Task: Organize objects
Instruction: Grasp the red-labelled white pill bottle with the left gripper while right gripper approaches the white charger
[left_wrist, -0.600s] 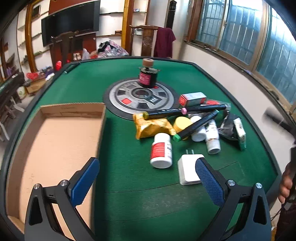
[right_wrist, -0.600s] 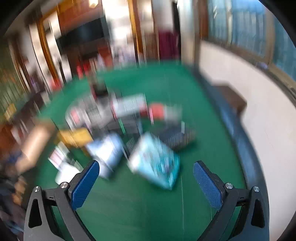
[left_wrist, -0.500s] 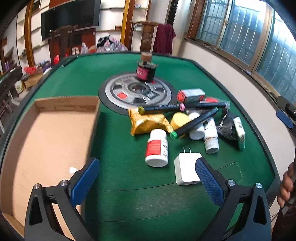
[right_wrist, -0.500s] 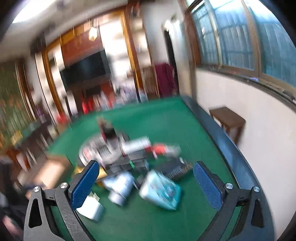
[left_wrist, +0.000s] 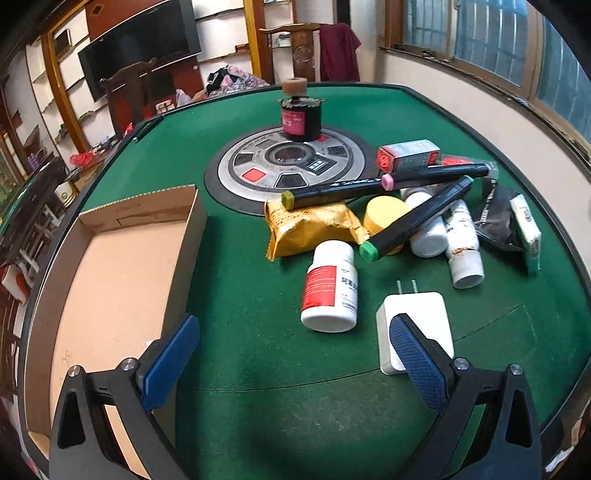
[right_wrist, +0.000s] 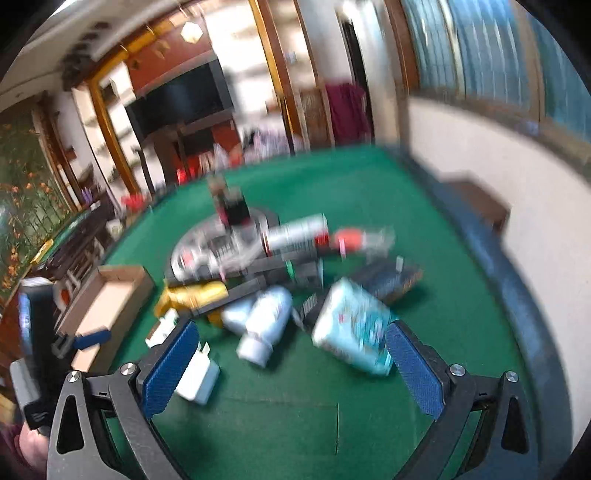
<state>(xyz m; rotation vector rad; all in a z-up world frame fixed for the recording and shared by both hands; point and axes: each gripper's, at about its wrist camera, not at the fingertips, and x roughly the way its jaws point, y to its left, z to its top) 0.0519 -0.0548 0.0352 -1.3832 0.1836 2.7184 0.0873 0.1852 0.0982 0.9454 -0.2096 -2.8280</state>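
At nine o'clock in the left wrist view lies the shallow cardboard tray, raw brown board with a corrugated rim and nothing in it, flat on the green felt surface. The left gripper hangs over the felt, jaws spread as wide as they go, nothing between them; its right pad overlaps the white charger, a smooth rounded block with two prongs. Just beyond, toward twelve o'clock, a white pill bottle with a red label lies on its side. Past it is a crinkled yellow foil packet, and toward two o'clock black markers lie crossed over a yellow-capped jar and more white bottles.

The risk, as I judge it: round bottles and markers will roll if nudged, and pulling one from the heap could scatter the rest. The glossy charger may slip from the pads.

The right gripper, also wide open and empty, faces the same heap through heavy blur, a pale blue pack nearest at one o'clock.
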